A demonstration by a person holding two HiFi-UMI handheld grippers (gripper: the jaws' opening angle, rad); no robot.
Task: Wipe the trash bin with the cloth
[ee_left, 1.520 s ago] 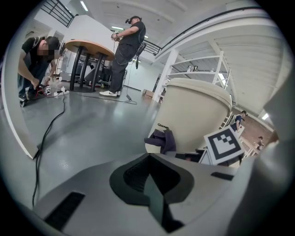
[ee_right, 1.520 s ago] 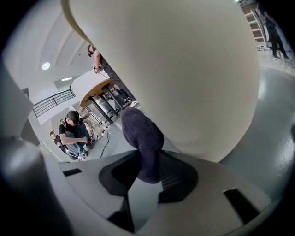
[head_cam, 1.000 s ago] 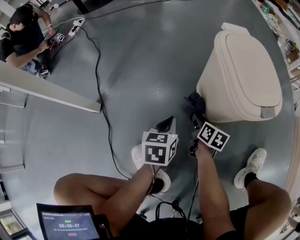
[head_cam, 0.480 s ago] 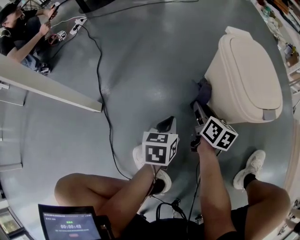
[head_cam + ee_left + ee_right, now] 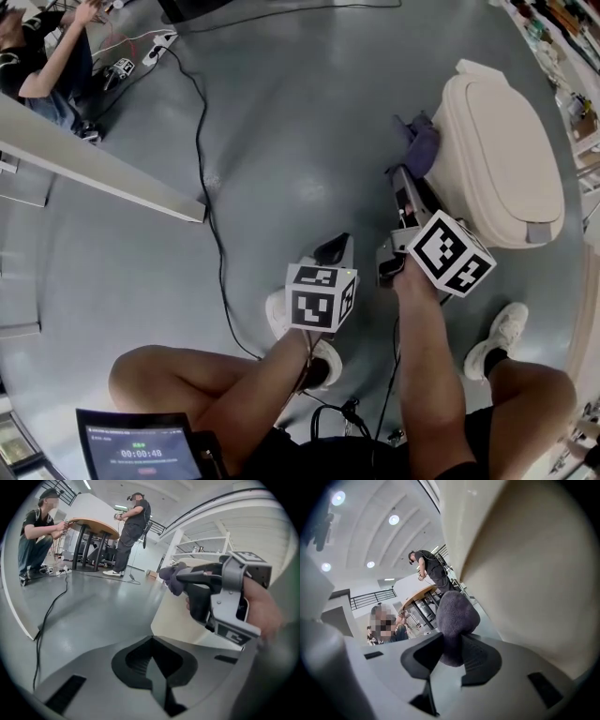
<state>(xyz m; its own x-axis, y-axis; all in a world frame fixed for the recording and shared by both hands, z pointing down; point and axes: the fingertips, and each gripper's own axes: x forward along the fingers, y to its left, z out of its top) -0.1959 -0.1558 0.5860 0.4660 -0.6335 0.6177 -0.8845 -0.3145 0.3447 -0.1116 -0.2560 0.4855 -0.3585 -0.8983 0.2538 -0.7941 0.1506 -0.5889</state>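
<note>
A cream trash bin [image 5: 502,159] with a closed lid stands on the grey floor at the right of the head view. My right gripper [image 5: 410,178] is shut on a purple-grey cloth [image 5: 421,143], and the cloth is pressed against the bin's upper left side. In the right gripper view the cloth [image 5: 457,620] sticks out between the jaws, right beside the bin wall [image 5: 534,569]. My left gripper [image 5: 335,251] hangs lower, left of the bin, shut with nothing in it. The left gripper view has the right gripper [image 5: 176,577], the cloth [image 5: 173,577] and the bin [image 5: 180,618] ahead.
A black cable [image 5: 202,187] runs across the floor at left. A white beam [image 5: 94,169] lies further left, with a seated person [image 5: 47,56] and a power strip [image 5: 155,45] behind it. My legs and white shoes [image 5: 502,333] are close under the grippers.
My right gripper has carried the cloth up the bin's left side, from near the base toward the lid. The left gripper has stayed put.
</note>
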